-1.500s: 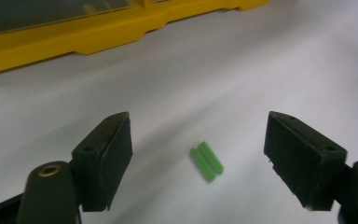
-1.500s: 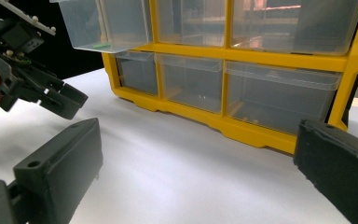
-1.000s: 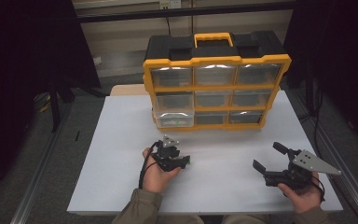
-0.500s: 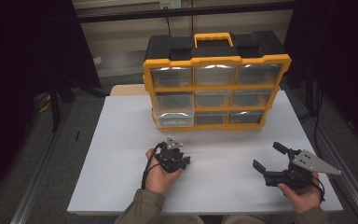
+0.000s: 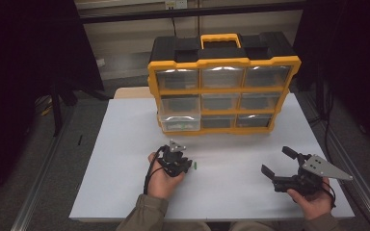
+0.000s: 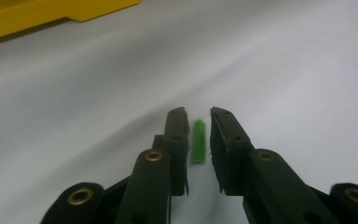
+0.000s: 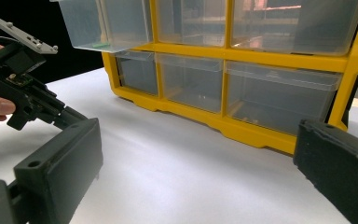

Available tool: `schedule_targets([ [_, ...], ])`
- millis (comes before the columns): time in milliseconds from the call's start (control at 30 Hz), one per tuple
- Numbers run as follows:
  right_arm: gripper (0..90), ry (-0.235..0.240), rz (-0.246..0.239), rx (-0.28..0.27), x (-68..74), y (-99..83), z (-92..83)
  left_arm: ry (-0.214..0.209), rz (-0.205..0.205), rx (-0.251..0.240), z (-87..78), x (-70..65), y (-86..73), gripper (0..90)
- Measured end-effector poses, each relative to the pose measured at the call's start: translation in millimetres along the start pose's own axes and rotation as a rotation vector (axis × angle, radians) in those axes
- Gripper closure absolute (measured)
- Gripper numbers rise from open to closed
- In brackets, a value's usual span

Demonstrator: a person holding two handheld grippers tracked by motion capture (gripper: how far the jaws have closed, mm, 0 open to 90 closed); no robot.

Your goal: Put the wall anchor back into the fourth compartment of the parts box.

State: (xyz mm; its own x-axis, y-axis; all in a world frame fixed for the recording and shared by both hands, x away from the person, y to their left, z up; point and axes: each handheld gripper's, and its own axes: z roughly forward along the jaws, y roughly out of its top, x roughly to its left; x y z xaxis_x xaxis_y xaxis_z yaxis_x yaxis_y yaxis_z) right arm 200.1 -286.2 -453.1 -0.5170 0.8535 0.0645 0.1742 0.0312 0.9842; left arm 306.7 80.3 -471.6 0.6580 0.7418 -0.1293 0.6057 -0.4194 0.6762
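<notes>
Dim room, dark edges, close views blurred

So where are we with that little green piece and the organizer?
Done: one drawer at the lower left of the organizer is pulled out, with something green inside. In hand: the left gripper has just been closing its jaws around the green piece on the table; gaps remain, so no grip yet. Left: grasp and lift. The right gripper waits open.
</notes>
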Motion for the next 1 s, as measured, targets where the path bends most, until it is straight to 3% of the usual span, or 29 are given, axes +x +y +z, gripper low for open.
schedule_targets([
  [100,1.2,0.001,-0.003,0.002,0.0,-0.2,0.0,0.009,0.015,0.035,2.6,-0.6,-0.1,78.9],
  [200,1.2,-0.003,0.001,-0.003,-0.1,0.1,-0.1,0.017,-0.019,0.026,3.7,-0.6,0.1,81.7],
  [433,1.2,-0.002,0.001,0.001,-0.1,0.0,-0.1,0.008,-0.040,0.091,1.4,1.5,6.5,84.9],
  [533,1.2,-0.002,0.001,-0.001,-0.2,-0.1,0.0,-0.025,-0.063,0.108,-1.1,2.0,9.8,84.9],
  [767,1.2,-0.001,0.002,0.001,-0.1,-0.1,0.1,-0.081,-0.071,0.116,-10.9,-5.3,23.7,85.0],
  [1000,1.2,0.000,-0.001,0.000,-0.1,-0.1,0.1,-0.137,-0.033,0.162,-14.1,-13.0,40.5,85.0],
])
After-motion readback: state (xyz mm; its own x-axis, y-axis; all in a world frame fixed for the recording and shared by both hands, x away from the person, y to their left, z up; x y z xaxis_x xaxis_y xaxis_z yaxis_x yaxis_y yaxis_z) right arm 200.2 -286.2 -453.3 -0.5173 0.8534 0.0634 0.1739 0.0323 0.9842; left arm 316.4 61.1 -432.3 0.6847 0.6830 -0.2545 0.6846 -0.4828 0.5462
